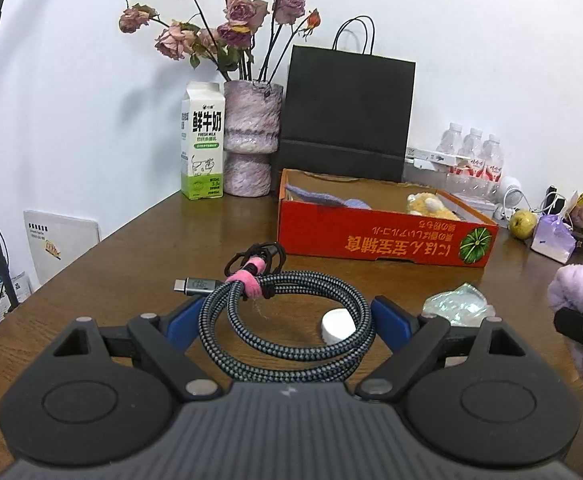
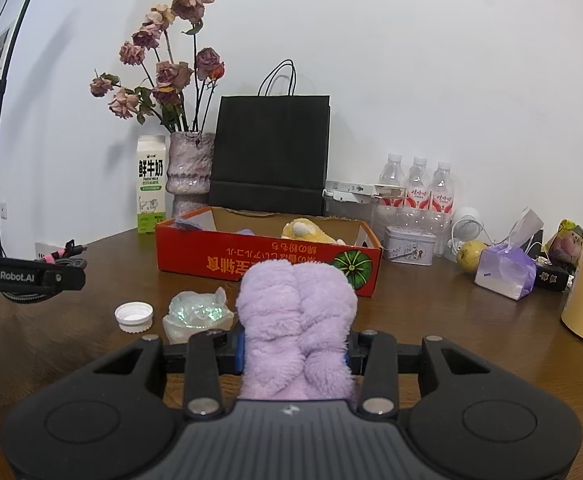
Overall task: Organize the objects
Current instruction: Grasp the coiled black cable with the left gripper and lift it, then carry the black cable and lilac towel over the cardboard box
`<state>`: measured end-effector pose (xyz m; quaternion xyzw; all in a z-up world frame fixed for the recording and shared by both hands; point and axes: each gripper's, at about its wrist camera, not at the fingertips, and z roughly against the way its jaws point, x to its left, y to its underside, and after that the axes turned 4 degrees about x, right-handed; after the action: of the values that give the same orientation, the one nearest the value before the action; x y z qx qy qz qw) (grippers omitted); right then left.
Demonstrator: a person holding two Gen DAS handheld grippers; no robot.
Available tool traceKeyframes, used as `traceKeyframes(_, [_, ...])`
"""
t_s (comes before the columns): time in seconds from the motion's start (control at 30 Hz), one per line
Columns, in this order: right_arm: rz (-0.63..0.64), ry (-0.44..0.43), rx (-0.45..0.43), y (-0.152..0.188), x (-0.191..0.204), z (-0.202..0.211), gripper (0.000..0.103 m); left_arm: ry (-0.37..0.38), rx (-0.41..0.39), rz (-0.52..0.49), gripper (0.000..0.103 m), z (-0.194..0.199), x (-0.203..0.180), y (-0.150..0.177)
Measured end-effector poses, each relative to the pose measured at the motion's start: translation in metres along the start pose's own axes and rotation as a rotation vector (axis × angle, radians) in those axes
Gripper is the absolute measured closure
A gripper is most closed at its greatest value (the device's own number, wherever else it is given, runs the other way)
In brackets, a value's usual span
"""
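- Jaws of the left gripper (image 1: 287, 322) stand wide apart, one blue pad on each side of the coiled braided cable (image 1: 287, 320) without pressing it; the coil lies on the wooden table (image 1: 131, 264) between the pads, bound by a pink strap (image 1: 247, 276), its plug pointing left.
- Jaws of the right gripper (image 2: 294, 350) are clamped on the purple plush cloth (image 2: 297, 320), which bulges up and forward out of the pads.
- A white bottle cap (image 2: 134, 317) lies inside the cable loop in the left view; just right of it sits a clear iridescent wrapper (image 2: 197, 314); both rest on the table near the right gripper's left pad.
- Farther back, the red cardboard box (image 2: 267, 260) sits open-topped; inside it a yellow plush toy (image 2: 309, 232) lies toward the right and a bluish-purple cloth (image 1: 323, 198) toward the left.
- Behind the box stand a black paper bag (image 2: 271, 156), a vase of dried roses (image 2: 189, 174) and a milk carton (image 2: 151, 184); to the right, three water bottles (image 2: 417, 188), a small tin (image 2: 409, 246) and a green-yellow fruit (image 2: 469, 254).
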<state>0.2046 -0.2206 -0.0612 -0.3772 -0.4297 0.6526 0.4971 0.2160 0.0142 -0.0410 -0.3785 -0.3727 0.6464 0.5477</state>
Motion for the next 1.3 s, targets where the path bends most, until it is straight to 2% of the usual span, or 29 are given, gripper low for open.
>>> traceKeyframes(0.27, [-0.011, -0.011, -0.006, -0.004, 0.004, -0.005, 0.065, 0.040, -0.038, -0.007, 0.013, 0.008, -0.007, -0.013])
traceKeyframes(0.6, [-0.054, -0.034, -0.016, -0.015, 0.002, -0.017, 0.065, 0.081, -0.021, -0.013, 0.013, 0.001, -0.007, -0.030])
traceKeyframes(0.97, [-0.042, -0.036, -0.071, -0.052, 0.001, -0.041, 0.065, 0.126, -0.035, -0.042, 0.013, -0.014, -0.020, -0.061])
traceKeyframes(1.3, [-0.069, -0.046, -0.091, -0.080, -0.008, -0.073, 0.065, 0.139, -0.023, -0.019, 0.013, -0.040, -0.026, -0.086])
